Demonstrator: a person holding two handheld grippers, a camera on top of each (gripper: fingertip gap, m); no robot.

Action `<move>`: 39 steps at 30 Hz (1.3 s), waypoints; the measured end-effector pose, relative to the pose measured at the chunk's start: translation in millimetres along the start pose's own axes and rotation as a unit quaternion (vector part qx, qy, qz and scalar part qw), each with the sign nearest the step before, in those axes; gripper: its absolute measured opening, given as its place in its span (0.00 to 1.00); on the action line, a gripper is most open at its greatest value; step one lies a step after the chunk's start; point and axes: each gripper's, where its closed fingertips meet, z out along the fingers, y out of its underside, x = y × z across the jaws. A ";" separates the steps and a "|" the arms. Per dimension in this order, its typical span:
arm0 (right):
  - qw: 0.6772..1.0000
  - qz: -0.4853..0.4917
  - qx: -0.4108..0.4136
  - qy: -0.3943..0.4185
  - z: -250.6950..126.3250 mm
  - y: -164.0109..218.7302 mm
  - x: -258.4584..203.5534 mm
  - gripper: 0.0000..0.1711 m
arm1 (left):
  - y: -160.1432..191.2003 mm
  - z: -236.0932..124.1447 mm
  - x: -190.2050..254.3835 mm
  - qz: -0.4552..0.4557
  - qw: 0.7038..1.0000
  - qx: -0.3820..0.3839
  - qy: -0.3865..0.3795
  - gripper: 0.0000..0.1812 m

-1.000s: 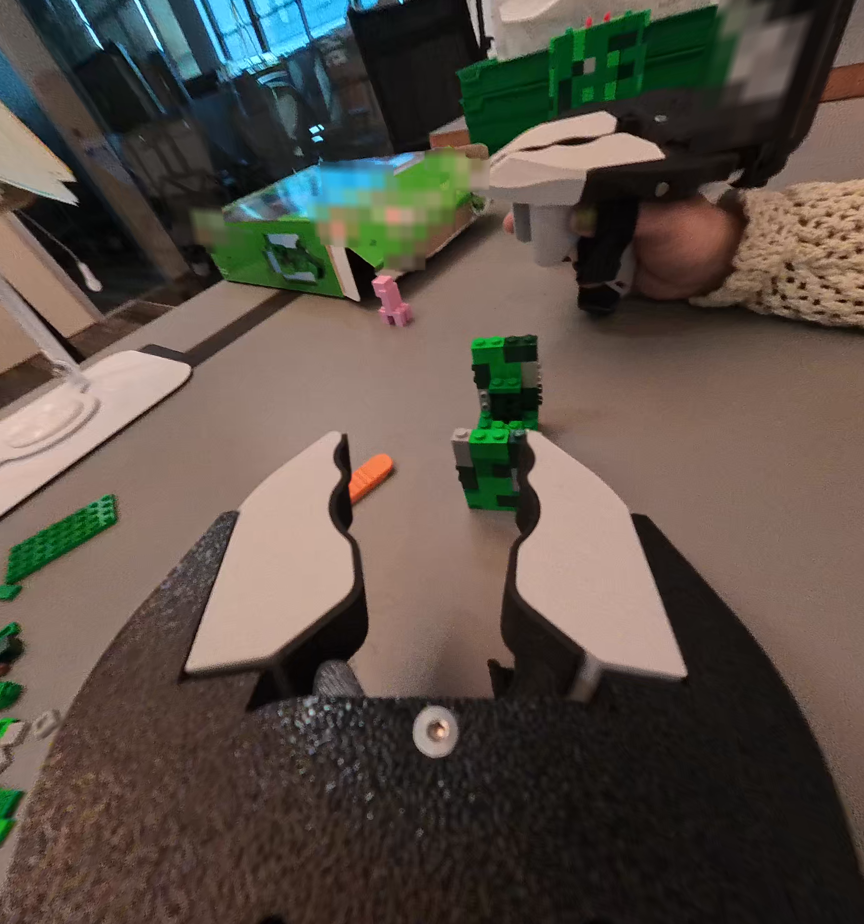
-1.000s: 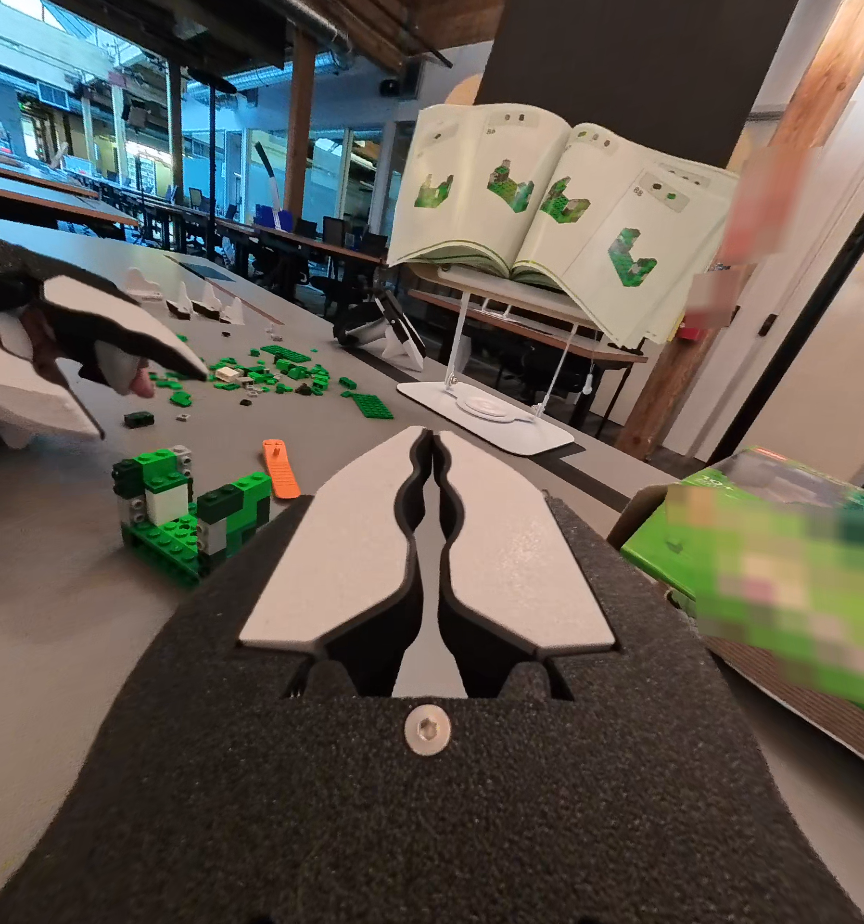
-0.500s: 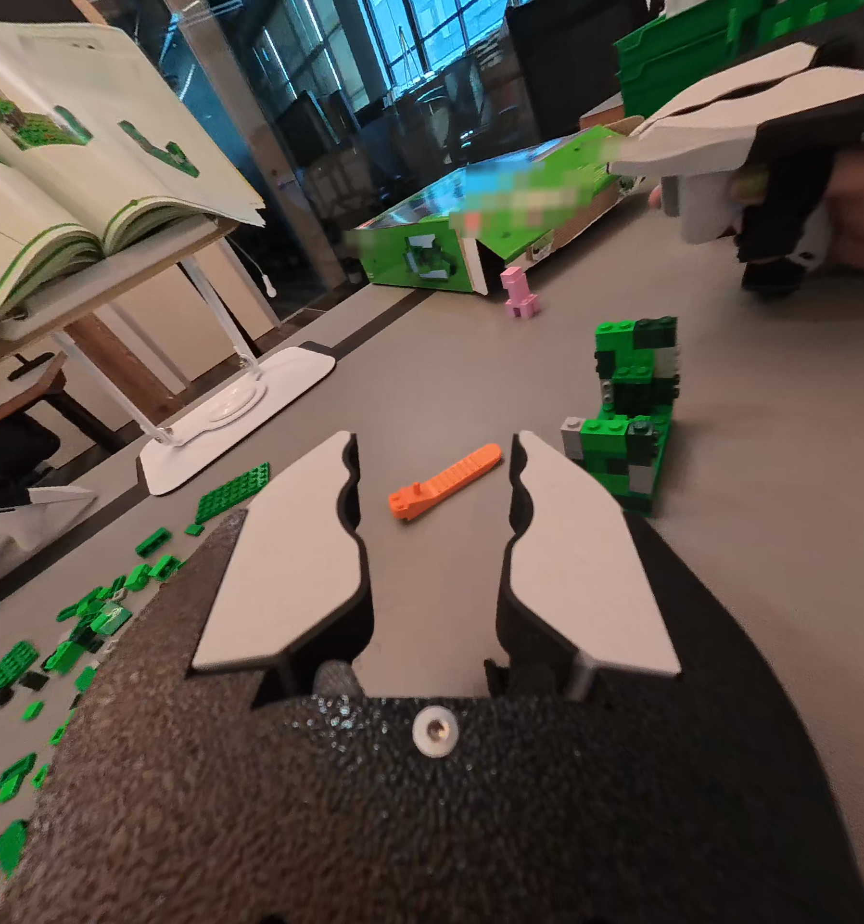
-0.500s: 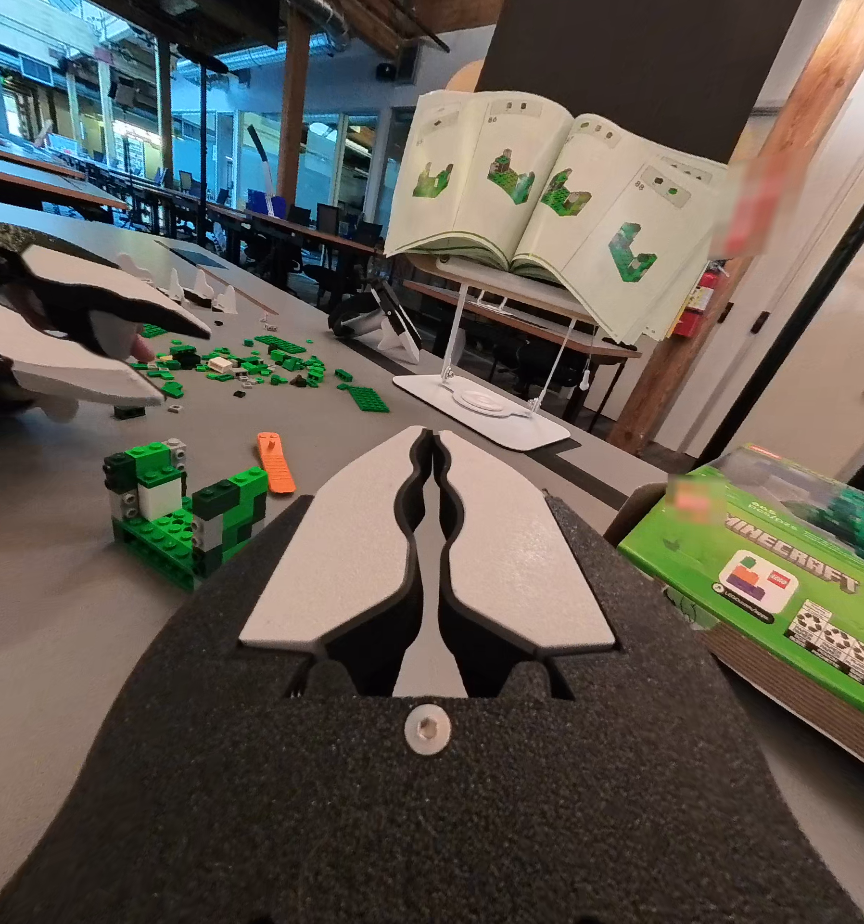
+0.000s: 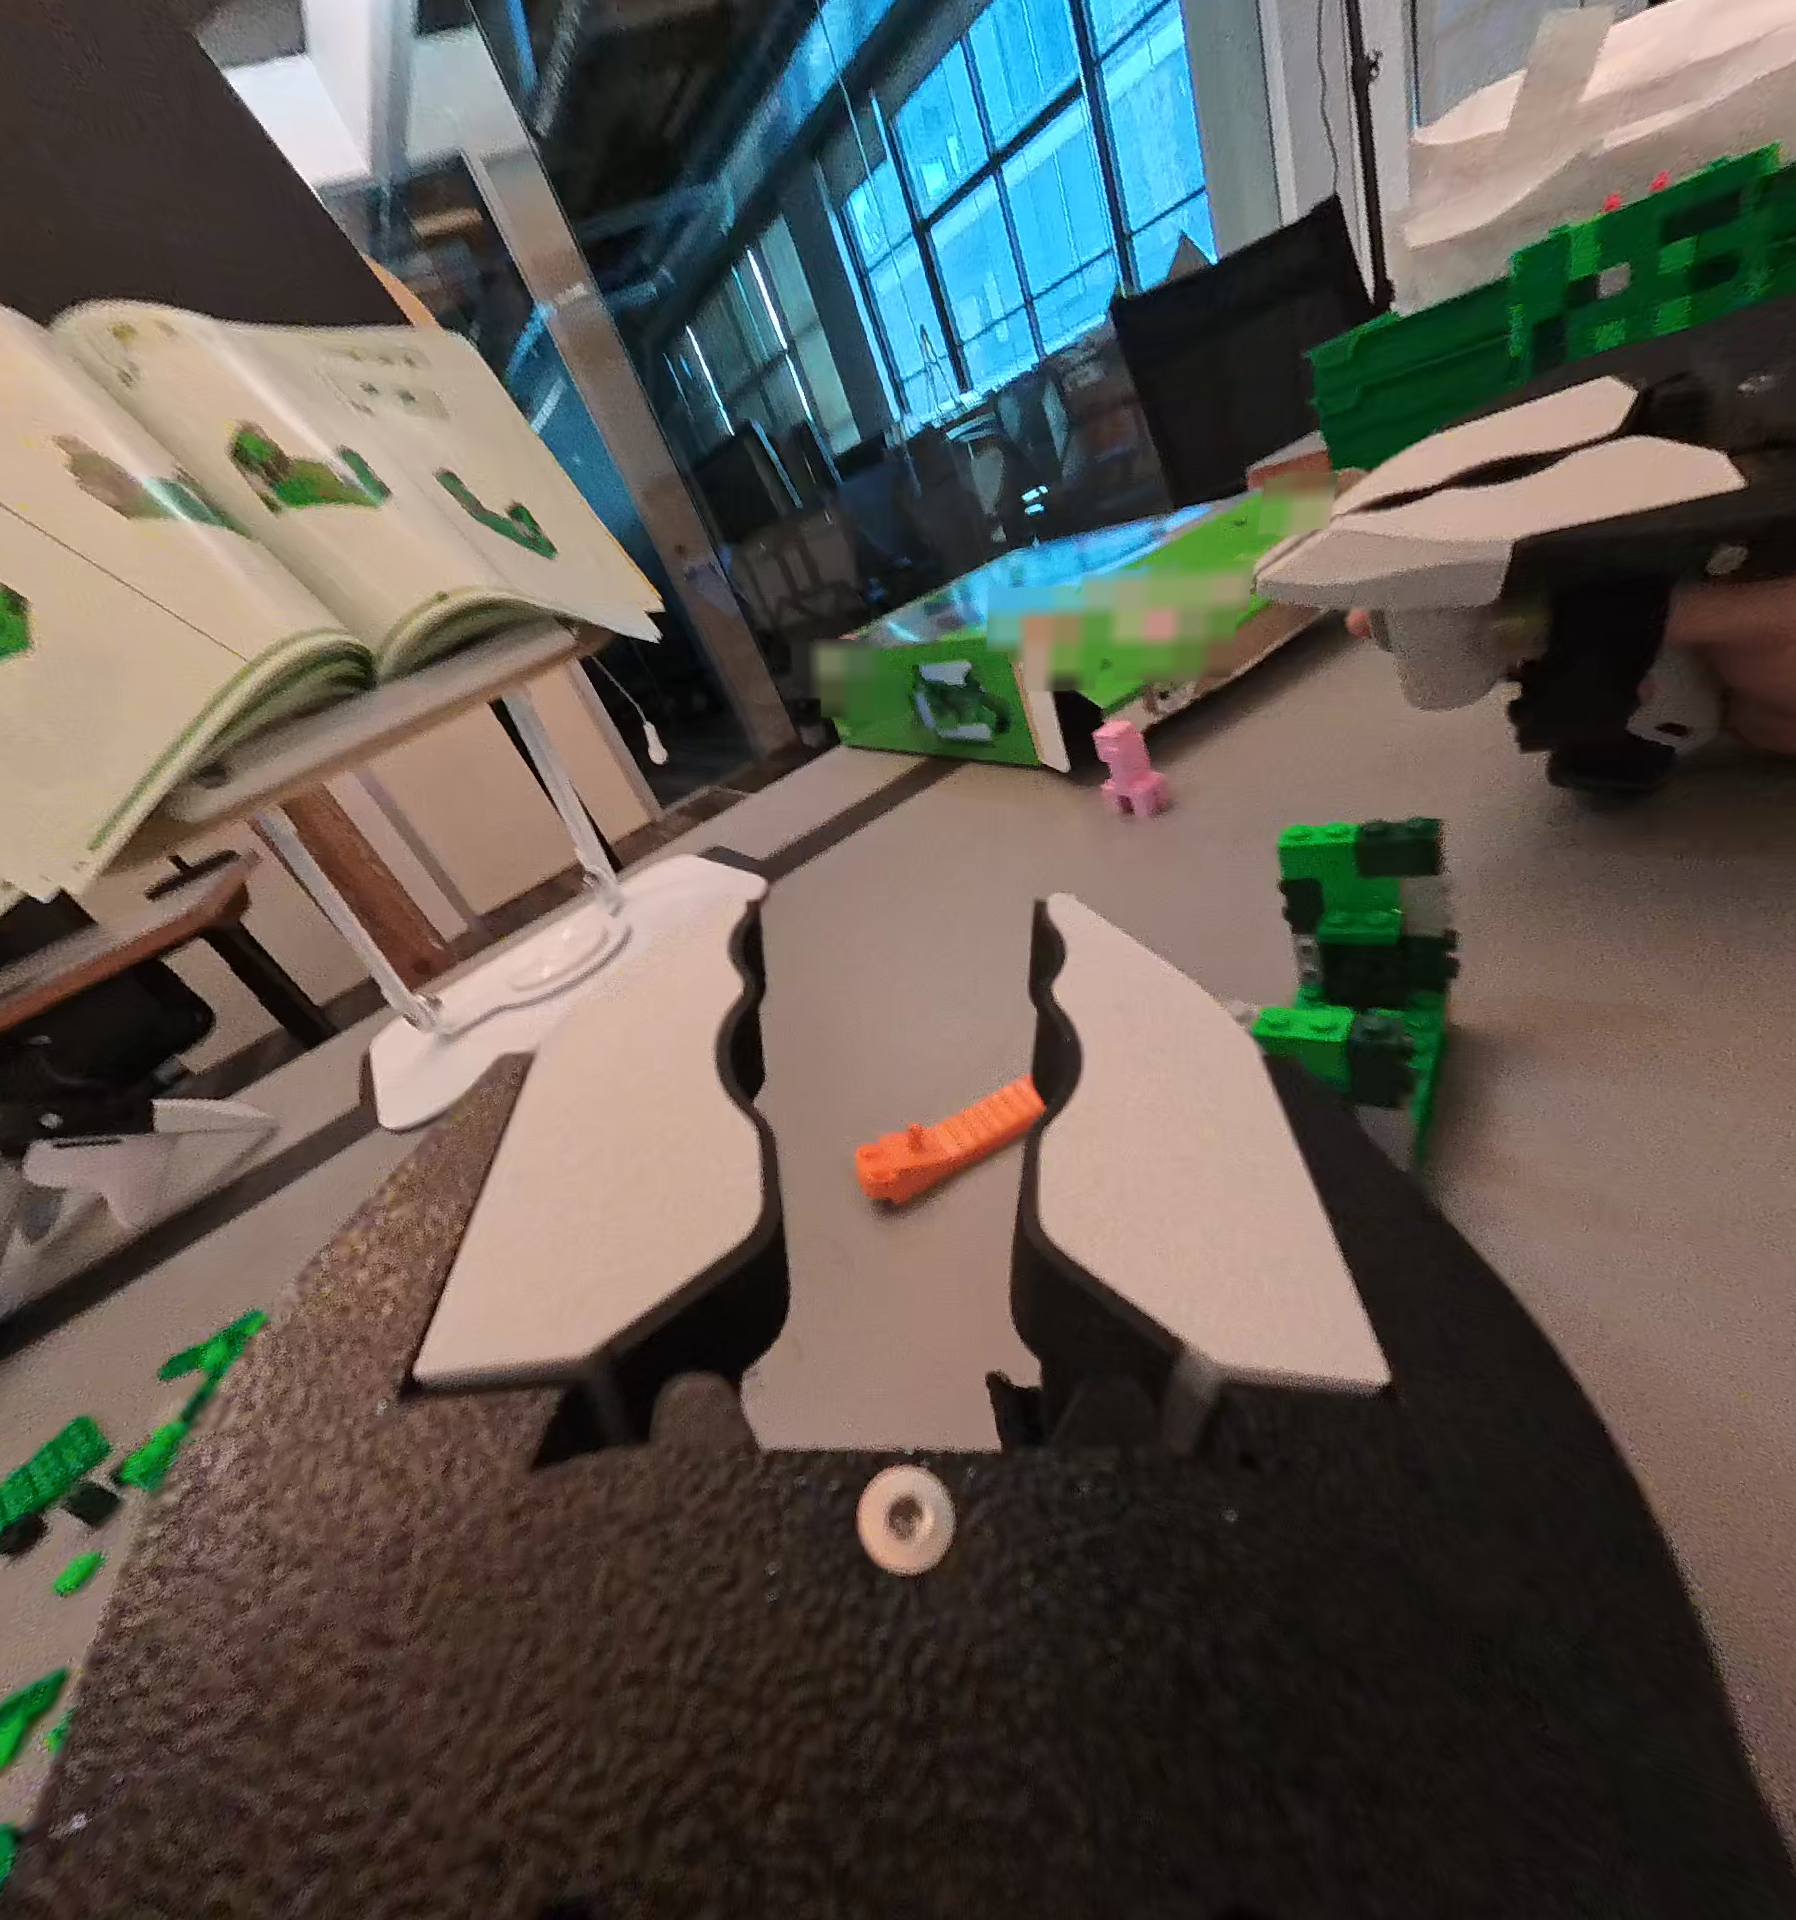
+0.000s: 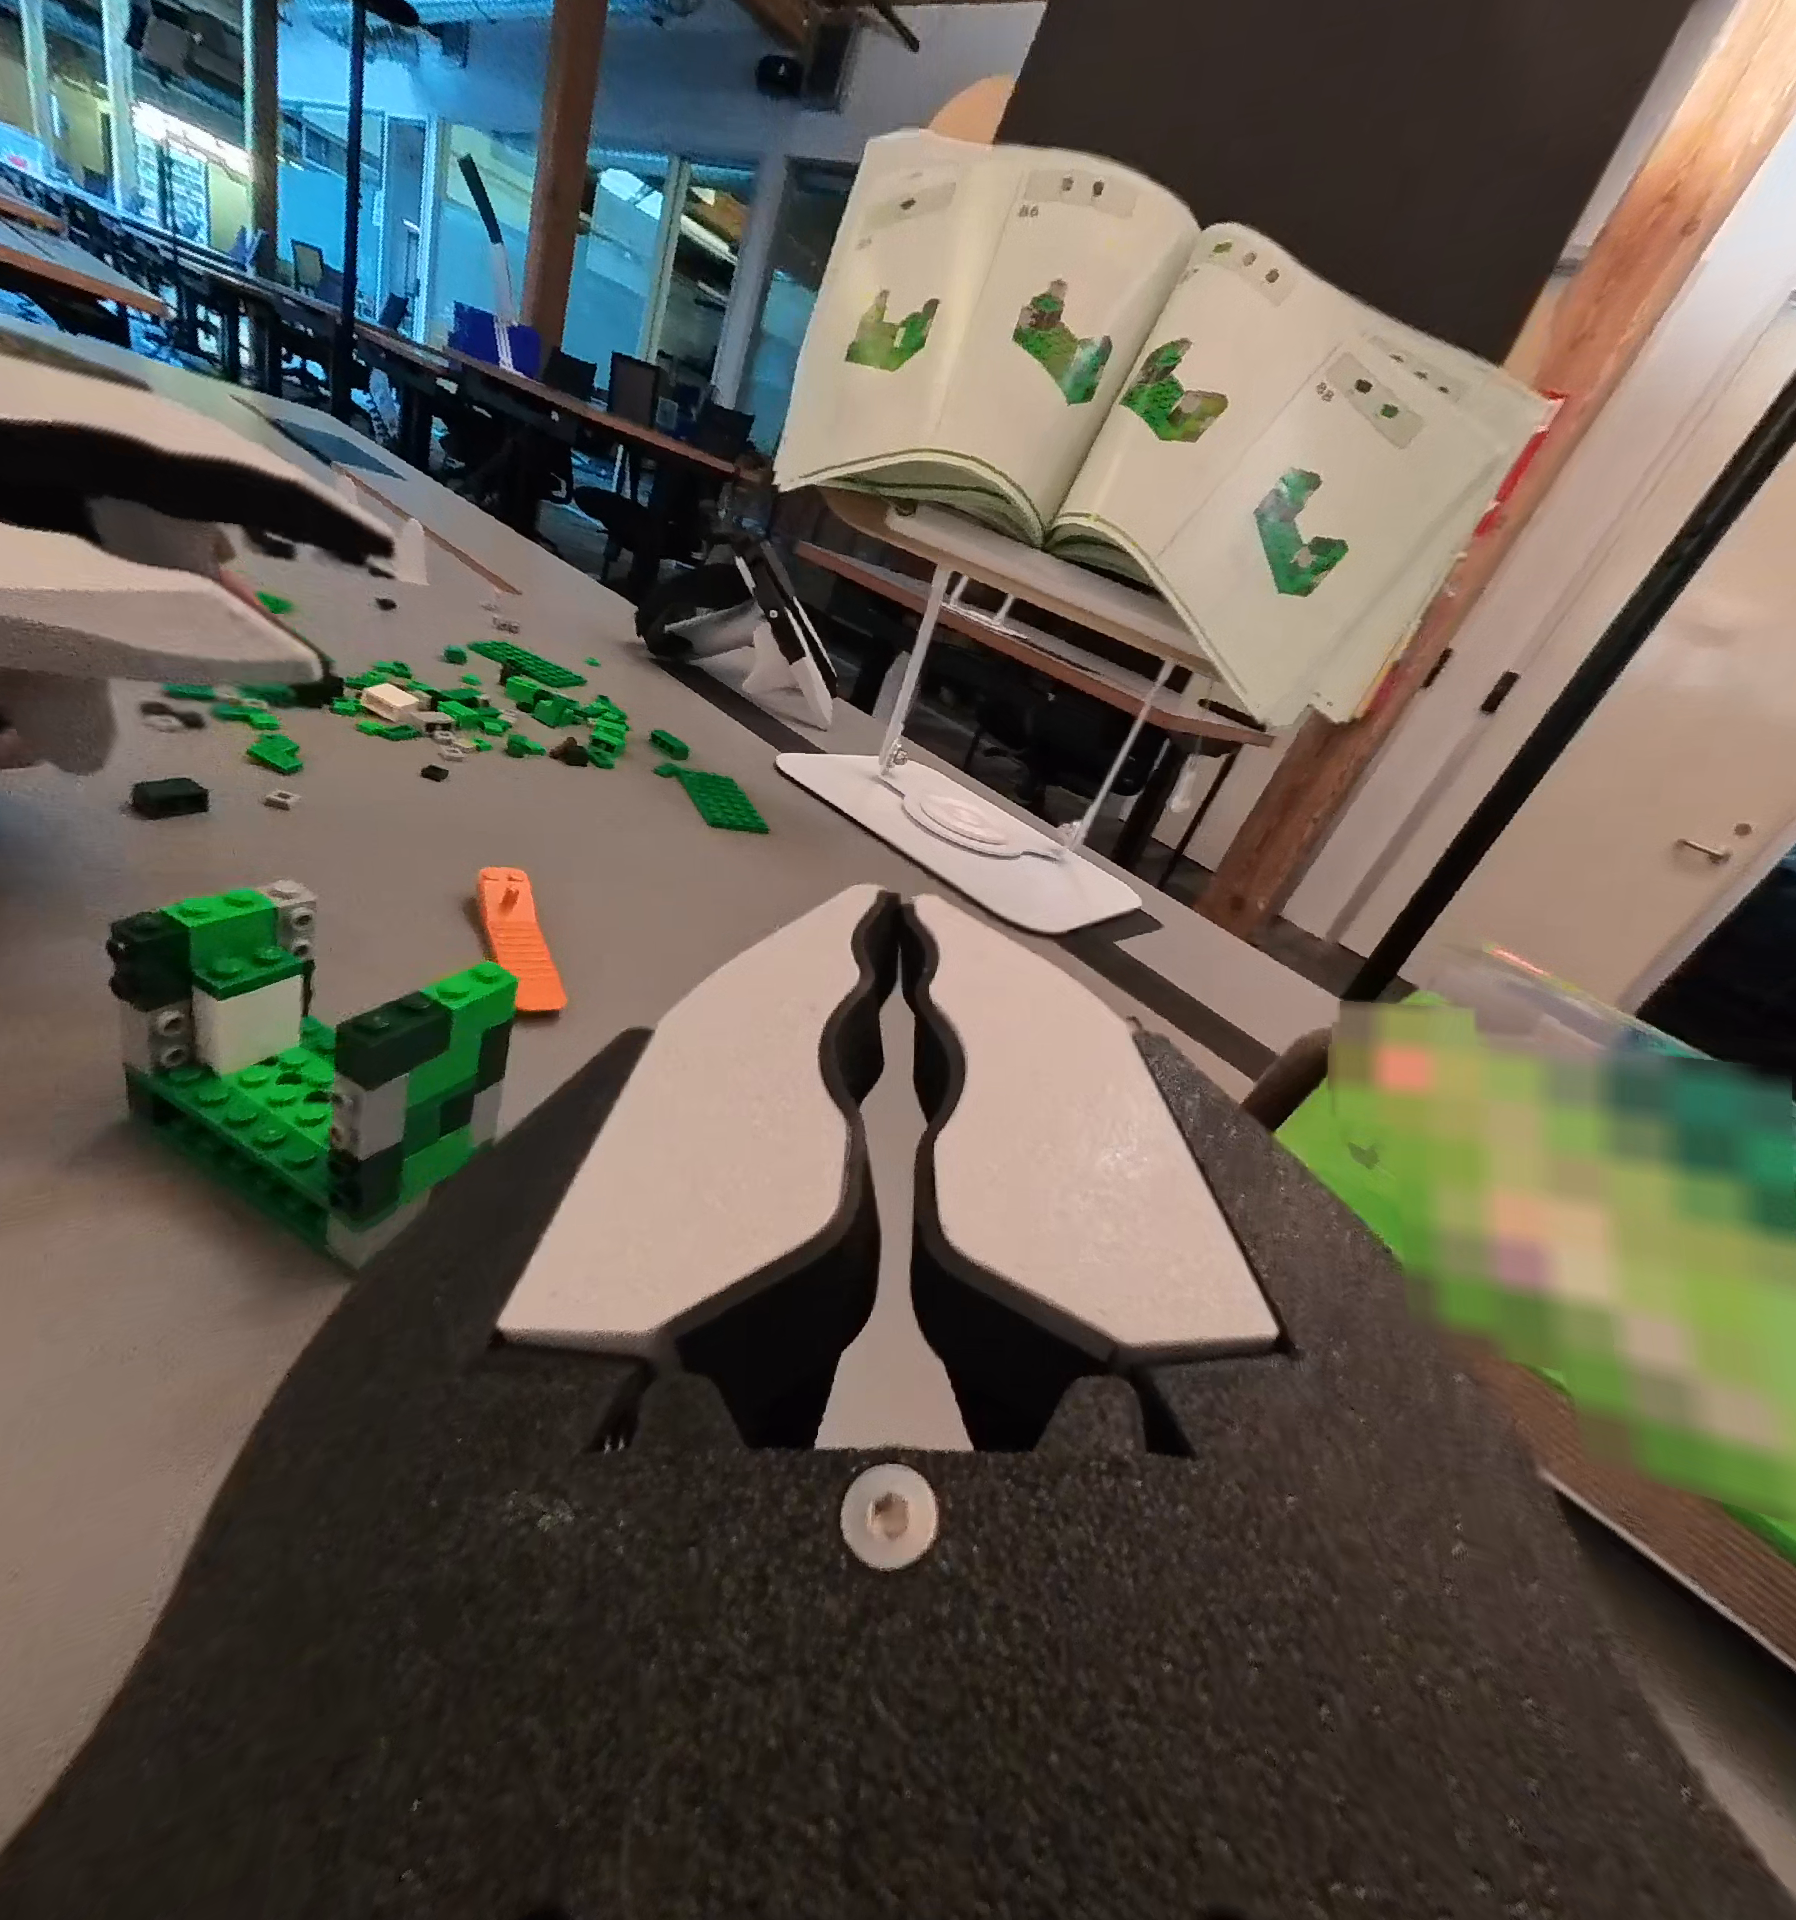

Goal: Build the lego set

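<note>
A half-built green, dark green and grey lego model [image 5: 1363,977] stands on the grey table, just right of my left gripper [image 5: 899,914]; it also shows at the left in the right wrist view [image 6: 302,1070]. My left gripper is open and empty above an orange brick separator [image 5: 941,1141]. My right gripper [image 6: 894,909] is shut and empty, held above the table right of the model. Each gripper also shows in the other's view, the right one [image 5: 1476,509] and the left one [image 6: 125,561]. Loose green bricks [image 6: 478,707] lie scattered beyond the model.
An open instruction book on a white stand [image 6: 1112,416] stands at the table's far edge. A green set box [image 5: 1039,644] lies at the back with a small pink figure [image 5: 1133,769] before it. A green plate [image 6: 722,800] lies near the stand's base. My hands' fingertips stand some 15 centimetres from each other.
My left gripper has swung left and back, away from the model, so the separator now lies between its fingers. The right gripper has stayed shut and nearly still.
</note>
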 end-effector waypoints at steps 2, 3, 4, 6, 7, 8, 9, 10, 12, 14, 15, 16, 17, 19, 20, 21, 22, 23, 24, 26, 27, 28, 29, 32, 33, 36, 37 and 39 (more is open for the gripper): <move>1.000 -0.006 0.003 0.026 8.3 1.3 9.5 0.00 | -4.8 6.9 -5.9 0.018 0.999 0.024 -0.011 0.26; 0.999 -0.009 0.006 0.032 13.0 2.1 13.8 0.00 | -6.8 11.4 -7.1 0.031 0.999 0.035 -0.010 0.26; 0.999 -0.009 0.006 0.037 18.6 3.7 18.0 0.00 | -8.2 16.3 -7.2 0.043 0.998 0.045 -0.005 0.25; 0.999 -0.011 0.011 0.046 29.7 5.3 26.3 0.00 | -10.9 26.3 -6.3 0.048 0.997 0.062 0.009 0.25; 0.999 -0.009 0.017 0.043 34.6 4.8 27.8 0.00 | -11.9 31.4 -6.4 0.046 0.997 0.068 0.013 0.25; 0.999 -0.001 0.022 0.034 38.9 4.5 27.0 0.00 | -12.0 36.2 -6.5 0.045 0.996 0.072 0.016 0.24; 0.999 0.001 0.027 0.023 41.1 3.4 24.4 0.00 | -12.2 39.8 -6.7 0.047 0.996 0.075 0.017 0.23; 0.999 -0.003 0.034 0.012 40.6 1.3 20.2 0.00 | -12.8 41.1 -7.0 0.050 0.996 0.078 0.017 0.22; 0.998 -0.004 0.052 -0.017 33.5 -6.6 8.6 0.00 | -17.4 35.1 -7.1 0.059 0.994 0.088 0.016 0.21; 0.997 0.007 0.069 -0.024 24.8 -14.4 3.4 0.00 | -16.8 24.7 -4.9 0.064 0.994 0.088 0.022 0.21; 0.997 0.015 0.072 -0.021 22.4 -15.9 4.4 0.00 | -15.1 21.7 -4.7 0.062 0.994 0.084 0.025 0.21; 0.997 0.025 0.072 -0.014 21.2 -15.9 6.9 0.00 | -13.8 20.1 -8.1 0.059 0.995 0.082 0.019 0.21; 0.997 0.032 0.071 -0.011 20.9 -15.0 9.2 0.00 | -11.3 19.4 -12.4 0.050 0.996 0.076 0.013 0.21; 0.997 0.048 0.066 -0.006 21.5 -12.2 13.7 0.00 | -4.2 18.9 -21.3 0.020 0.998 0.059 0.007 0.21; 0.996 0.055 0.065 -0.004 21.8 -10.9 15.5 0.00 | -1.5 18.4 -26.8 0.004 0.999 0.054 0.001 0.21; 0.996 0.061 0.064 -0.003 22.2 -10.0 16.9 0.00 | 0.3 18.0 -30.5 -0.011 0.999 0.051 -0.001 0.21; 0.996 0.063 0.063 -0.005 22.8 -9.3 17.2 0.00 | 1.8 18.0 -32.0 -0.026 0.998 0.049 0.003 0.21; 0.996 0.060 0.062 -0.004 23.5 -8.4 17.8 0.00 | 3.0 18.5 -31.9 -0.037 0.998 0.047 0.008 0.22; 0.997 0.056 0.059 -0.002 24.4 -7.6 18.2 0.00 | 3.6 19.2 -31.4 -0.043 0.998 0.045 0.012 0.22; 0.997 0.045 0.054 -0.001 25.8 -6.0 17.6 0.00 | 3.4 20.0 -29.1 -0.042 0.998 0.046 0.018 0.22; 0.998 0.040 0.051 -0.001 25.4 -5.1 17.0 0.00 | 2.9 20.6 -27.2 -0.041 0.998 0.048 0.022 0.22; 0.998 0.036 0.048 -0.001 24.1 -4.8 16.0 0.00 | 2.1 21.1 -24.8 -0.041 0.998 0.050 0.027 0.22; 0.998 0.031 0.050 0.000 22.1 -6.1 15.8 0.00 | 1.3 21.5 -22.4 -0.041 0.997 0.051 0.033 0.22; 0.998 0.027 0.049 0.006 18.1 -6.6 16.4 0.00 | 0.2 22.0 -19.6 -0.038 0.997 0.054 0.036 0.21; 0.998 0.027 0.047 0.007 16.9 -6.5 16.0 0.00 | -0.4 21.5 -19.9 -0.039 0.997 0.056 0.035 0.21; 0.999 0.017 0.051 0.000 15.9 -9.1 11.3 0.00 | -1.7 20.1 -18.9 -0.039 0.997 0.060 0.037 0.21; 0.999 0.009 0.047 0.000 16.8 -8.1 10.3 0.00 | -1.7 20.4 -17.4 -0.037 0.997 0.060 0.040 0.21; 0.999 -0.006 0.042 -0.001 18.1 -7.6 7.8 0.00 | -2.2 21.0 -14.0 -0.026 0.997 0.059 0.044 0.21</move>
